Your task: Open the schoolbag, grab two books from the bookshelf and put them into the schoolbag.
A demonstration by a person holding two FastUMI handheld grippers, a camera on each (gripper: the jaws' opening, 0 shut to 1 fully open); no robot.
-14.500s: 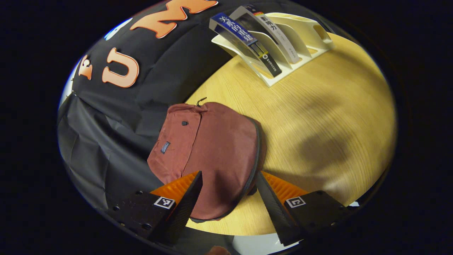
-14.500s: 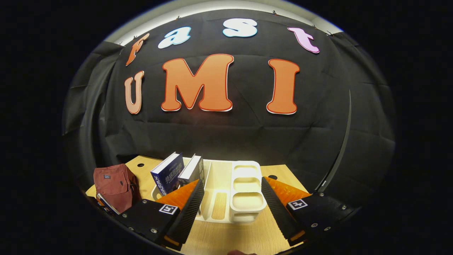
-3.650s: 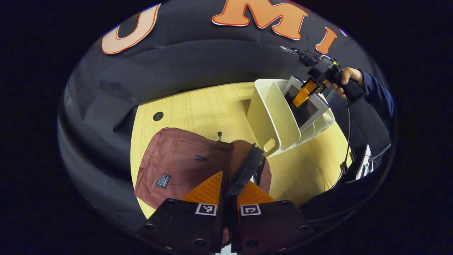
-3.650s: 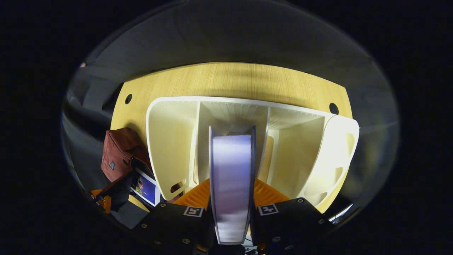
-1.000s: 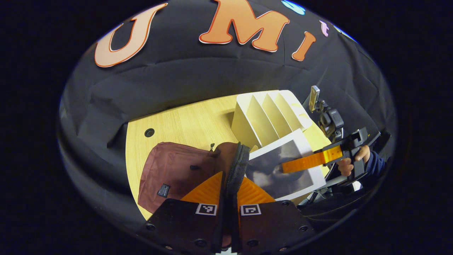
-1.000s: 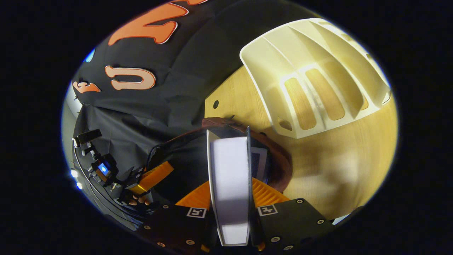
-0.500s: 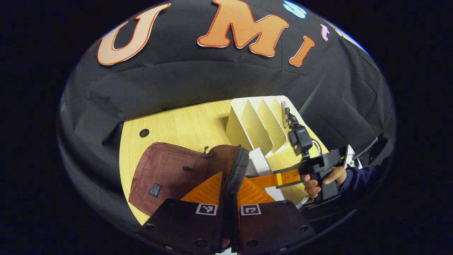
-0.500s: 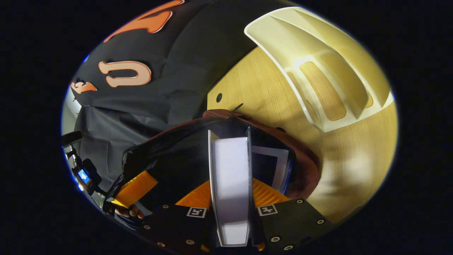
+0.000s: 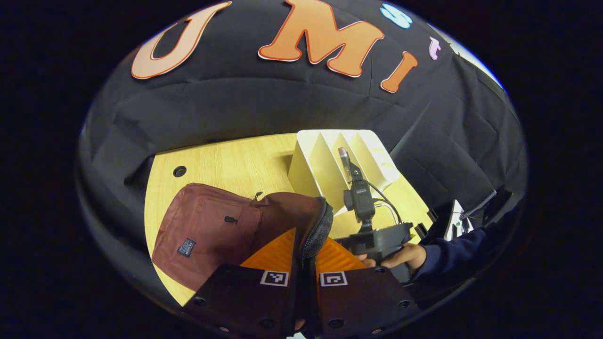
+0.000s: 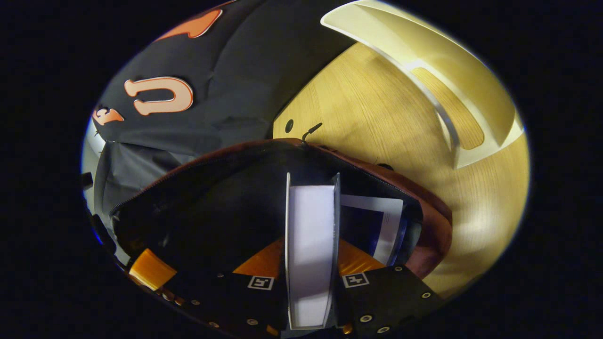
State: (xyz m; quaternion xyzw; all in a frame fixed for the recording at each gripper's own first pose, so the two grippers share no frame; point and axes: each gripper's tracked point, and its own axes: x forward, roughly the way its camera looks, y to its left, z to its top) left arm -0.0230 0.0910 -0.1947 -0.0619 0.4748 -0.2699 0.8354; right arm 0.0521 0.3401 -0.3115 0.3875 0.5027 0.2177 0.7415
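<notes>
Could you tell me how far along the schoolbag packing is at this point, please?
Done: the schoolbag is unzipped, and a first book lies inside it. The bookshelf stands empty. In hand: the left gripper pinches the bag's zipper edge, holding the mouth open, while the right gripper holds the second book in the opening. Left: release that book inside and withdraw.

A light wooden bench with fine straight grain fills the middle of the booth. A small round hole sits near its far corner in the left gripper view, and the same kind of hole shows by the edge in the right gripper view. Black cloth hangs behind and around the bench as the wall, creased in soft folds. Warm light falls on the wood, leaving a bright patch and soft shadows.
</notes>
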